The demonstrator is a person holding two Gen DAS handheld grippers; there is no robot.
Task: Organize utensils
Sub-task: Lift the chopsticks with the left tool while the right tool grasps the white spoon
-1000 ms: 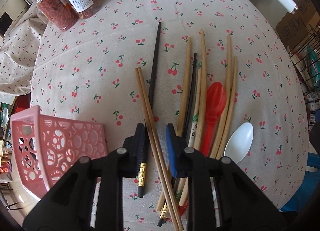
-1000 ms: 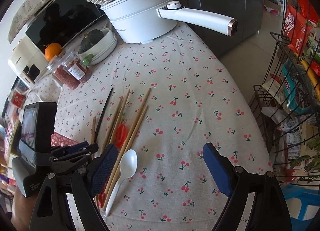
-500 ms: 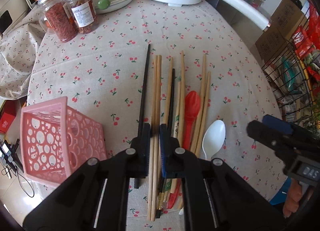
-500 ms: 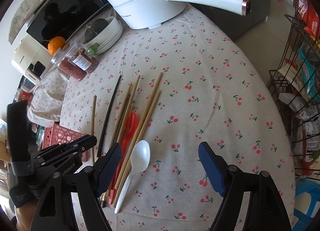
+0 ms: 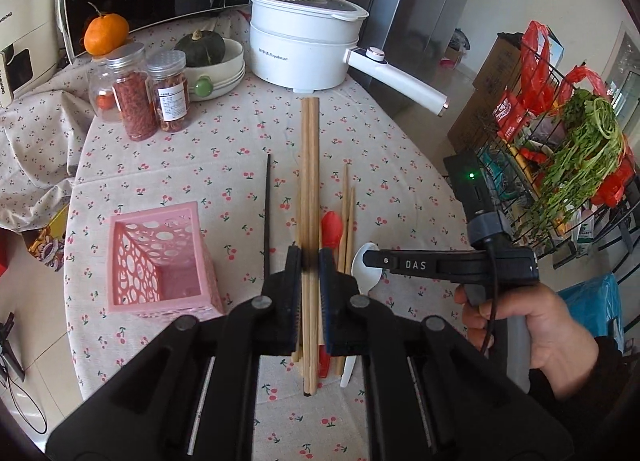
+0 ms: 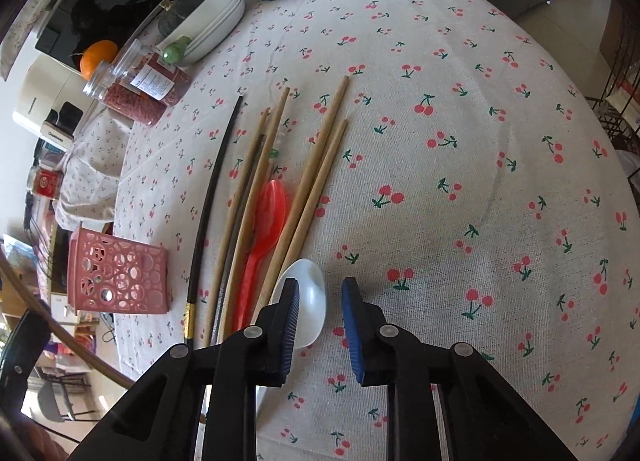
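My left gripper (image 5: 310,257) is shut on a pair of wooden chopsticks (image 5: 310,165) and holds them clear of the cherry-print tablecloth. The pink basket (image 5: 132,261) (image 6: 116,277) stands upright to its left. On the cloth lie a black chopstick (image 5: 267,213) (image 6: 212,189), several more chopsticks (image 6: 316,173), a red spoon (image 5: 331,227) (image 6: 264,221) and a white spoon (image 5: 366,277) (image 6: 310,297). My right gripper (image 6: 318,285) (image 5: 370,257) hangs low over the white spoon's bowl. Its jaws are closing with the bowl between them, and a gap shows at the right pad (image 6: 352,317).
A white electric pot (image 5: 304,49) with a long handle stands at the back, beside a bowl (image 5: 224,69), two jars (image 5: 136,101) and an orange (image 5: 106,33). A wire rack (image 5: 560,165) with greens stands off the table's right edge. A hand (image 5: 532,321) holds the right gripper.
The left gripper shut on the wooden pair and lifted it, tilting upward. The right gripper came down over the white spoon and its jaws narrowed a lot.
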